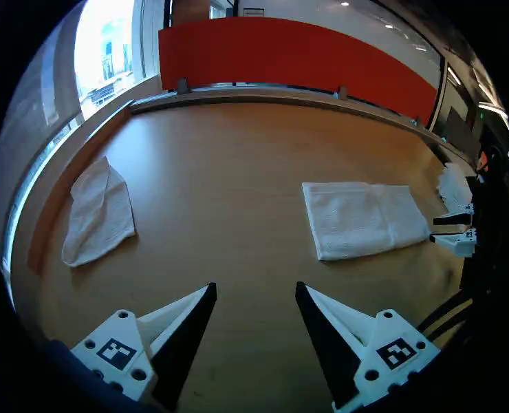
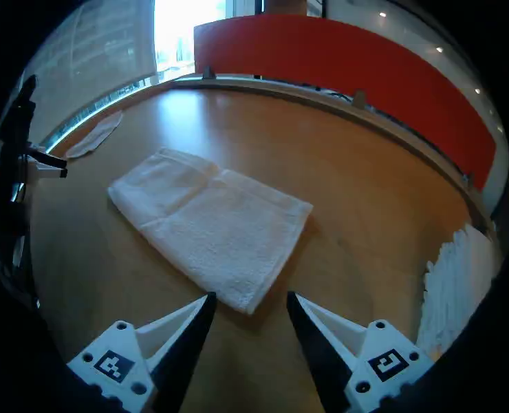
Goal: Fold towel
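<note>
The wooden surface takes up most of both views, and its near edge is cut off under each gripper. Beyond the towel, a long red panel stands along the surface's back rim. Its right end runs out of the left gripper view, and a bright window left of it is washed out.

The towel lies flat on the surface, white and folded into a rectangle with one layer edge crossing its top. How many layers it has cannot be told. To the right of the towel, a stack of white cloths sits at the surface's edge, partly cut off by the rim of the right gripper view. Well to the left of the towel, a loose cloth lies rumpled near the window-side rim.

The right gripper is at the towel's nearest corner. Its fingers are apart and the corner reaches into the gap, though whether a finger touches the cloth is unclear. The left gripper hangs over bare wood, near the towel's left side, with its fingers apart. In the right gripper view it is a small, dark, half-hidden shape left of the towel.
</note>
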Tool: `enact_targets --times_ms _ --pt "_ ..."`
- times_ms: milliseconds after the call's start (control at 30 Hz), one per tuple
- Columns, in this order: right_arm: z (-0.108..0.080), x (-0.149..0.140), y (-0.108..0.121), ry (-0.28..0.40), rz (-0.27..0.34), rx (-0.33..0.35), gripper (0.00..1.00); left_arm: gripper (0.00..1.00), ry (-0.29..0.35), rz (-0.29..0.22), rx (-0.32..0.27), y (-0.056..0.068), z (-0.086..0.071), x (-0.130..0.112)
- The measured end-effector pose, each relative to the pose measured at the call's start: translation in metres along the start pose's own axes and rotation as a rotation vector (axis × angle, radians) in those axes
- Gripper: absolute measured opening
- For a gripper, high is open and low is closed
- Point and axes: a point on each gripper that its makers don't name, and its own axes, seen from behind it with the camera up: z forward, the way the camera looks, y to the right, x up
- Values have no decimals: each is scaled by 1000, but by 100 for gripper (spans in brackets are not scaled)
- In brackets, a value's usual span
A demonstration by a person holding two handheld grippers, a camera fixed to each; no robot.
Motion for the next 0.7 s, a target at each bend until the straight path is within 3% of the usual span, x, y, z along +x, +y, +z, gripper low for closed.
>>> enact_targets --times_ms 133,500,700 --pt "2 -3 0 -10 -8 12 62 85 2 -5 3 -2 -2 0" --pt "3 -12 -2 -40 -50 46 44 85 5 -17 8 -5 -5 -1" --pt "6 -14 0 -45 -63 53 41 85 4 -20 11 -6 -6 -2"
